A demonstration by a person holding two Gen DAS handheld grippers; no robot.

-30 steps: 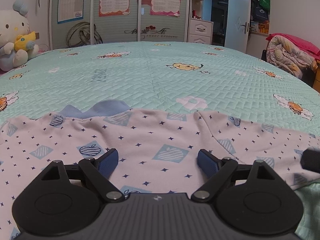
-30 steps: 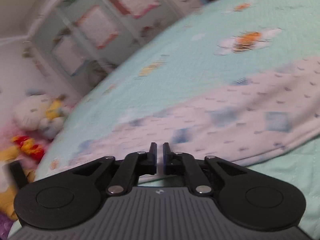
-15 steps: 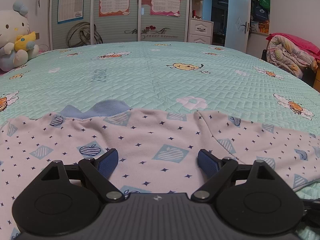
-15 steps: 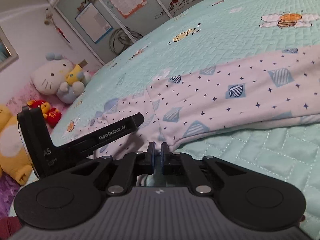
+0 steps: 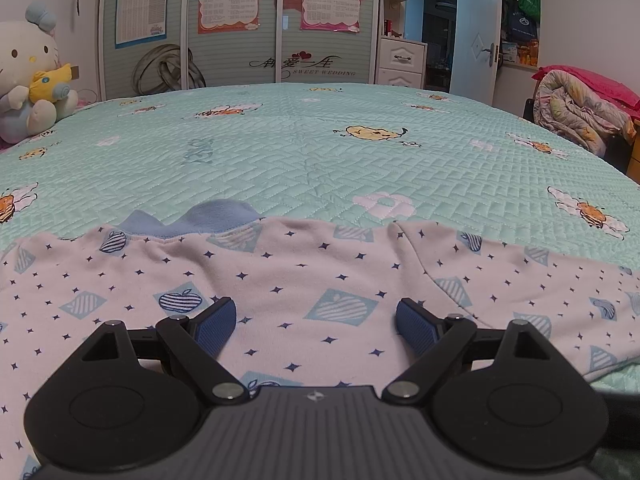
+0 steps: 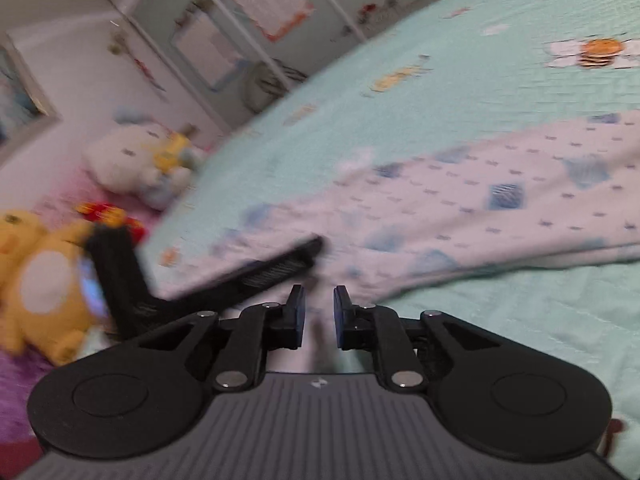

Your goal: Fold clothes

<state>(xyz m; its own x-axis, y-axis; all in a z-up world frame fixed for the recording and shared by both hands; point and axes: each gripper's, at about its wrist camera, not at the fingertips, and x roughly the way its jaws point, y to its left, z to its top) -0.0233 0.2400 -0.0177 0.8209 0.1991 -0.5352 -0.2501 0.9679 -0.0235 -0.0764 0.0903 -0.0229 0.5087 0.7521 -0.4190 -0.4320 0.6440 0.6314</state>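
Hand-held gripper on the left (image 5: 314,308): spread wide, nothing pinched, low over the middle of the cloth. Hand-held gripper on the right (image 6: 319,294): jaws opening, only a narrow gap between them; no cloth seen pressed between the pads, though much blur in that view.

Then, from big to small:

Bed (image 5: 320,152) with mint quilted cover, filling most of both views and carrying everything.

Garment (image 5: 320,272), pale pink with small stars and striped apples, spread flat on the near part of the bed. Long axis running from side to side across the left view, so crosswise to the way the left fingers point. In the right view lying ahead and stretching away to the right, with its near edge just in front of the fingertips.

Blue trim (image 5: 216,216) showing at the far edge of the garment, a little left of centre.

Blue pads (image 5: 216,328) of the left fingers, standing one on each side of a striped print, close above the cloth; cannot tell if touching.

Judged nearer to the fabric body: the left hand, already above it. Judged nearer to a graspable edge: the right hand, at the near hem. Probably a pinch on that near edge to come first, then a carry across the short way toward the far side.
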